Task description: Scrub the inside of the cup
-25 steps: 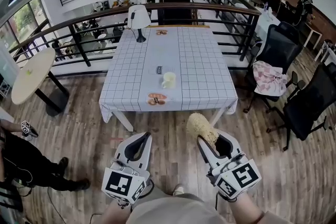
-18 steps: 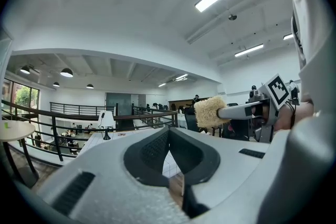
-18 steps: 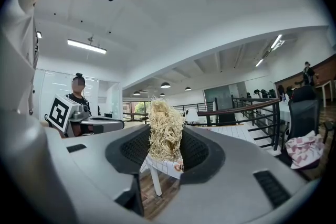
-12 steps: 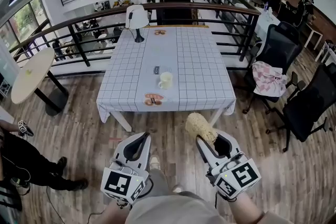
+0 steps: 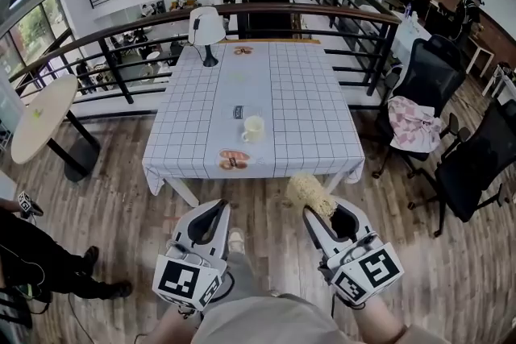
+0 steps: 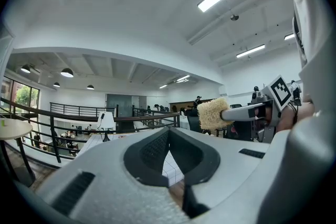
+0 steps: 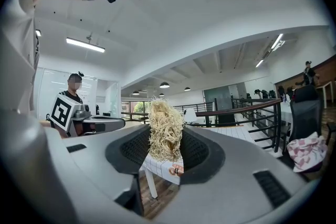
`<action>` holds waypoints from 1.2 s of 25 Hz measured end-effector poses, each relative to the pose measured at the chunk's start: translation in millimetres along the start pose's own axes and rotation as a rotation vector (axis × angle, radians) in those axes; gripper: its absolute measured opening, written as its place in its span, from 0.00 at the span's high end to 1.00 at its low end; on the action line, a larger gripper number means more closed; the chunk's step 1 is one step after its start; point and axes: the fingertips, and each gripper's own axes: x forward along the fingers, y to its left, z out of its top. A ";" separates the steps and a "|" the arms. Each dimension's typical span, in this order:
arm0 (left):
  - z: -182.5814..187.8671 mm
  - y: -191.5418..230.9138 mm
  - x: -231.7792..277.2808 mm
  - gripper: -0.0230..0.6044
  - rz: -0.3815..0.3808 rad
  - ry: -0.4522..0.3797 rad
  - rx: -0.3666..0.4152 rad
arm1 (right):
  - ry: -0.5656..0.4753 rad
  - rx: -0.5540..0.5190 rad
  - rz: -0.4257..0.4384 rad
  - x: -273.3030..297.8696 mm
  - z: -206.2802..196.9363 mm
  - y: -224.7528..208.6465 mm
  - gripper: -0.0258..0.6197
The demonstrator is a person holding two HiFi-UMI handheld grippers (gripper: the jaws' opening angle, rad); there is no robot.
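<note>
A pale cup (image 5: pixel 252 127) stands near the middle of the table (image 5: pixel 306 117), which has a white grid cloth. Both grippers hang over the wooden floor, short of the table's near edge. My left gripper (image 5: pixel 218 208) (image 6: pixel 168 132) is shut with nothing between its jaws. My right gripper (image 5: pixel 311 211) (image 7: pixel 166 140) is shut on a straw-coloured loofah scrubber (image 5: pixel 307 191) (image 7: pixel 165 128), whose bushy head sticks out past the jaws towards the table. The left gripper view also shows the scrubber (image 6: pixel 212 114), off to the right.
On the table stand a white lamp (image 5: pixel 206 26), a small dark item (image 5: pixel 239 113) and round snack-like pieces (image 5: pixel 232 162). A railing (image 5: pixel 322 12) runs behind it. Black office chairs (image 5: pixel 472 165) and a pink cloth (image 5: pixel 414 122) are at the right. A round table (image 5: pixel 40 115) and a person (image 5: pixel 24 246) are at the left.
The table and cup have drifted closer and lower in the head view as I move towards them. Both grippers keep their places in the view and their grip.
</note>
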 end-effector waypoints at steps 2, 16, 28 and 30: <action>-3.7 11.0 9.9 0.94 -0.002 -0.001 -0.002 | 0.003 -0.002 -0.005 12.7 -1.8 -5.5 0.72; -24.5 98.7 93.1 0.94 -0.029 0.026 -0.033 | 0.033 0.014 -0.041 115.7 -9.8 -49.2 0.72; -18.7 202.8 195.2 0.94 -0.110 0.029 -0.044 | 0.068 0.032 -0.097 249.6 4.6 -96.8 0.72; -17.6 219.3 208.6 0.94 -0.124 0.029 -0.048 | 0.070 0.035 -0.105 270.5 8.0 -101.2 0.72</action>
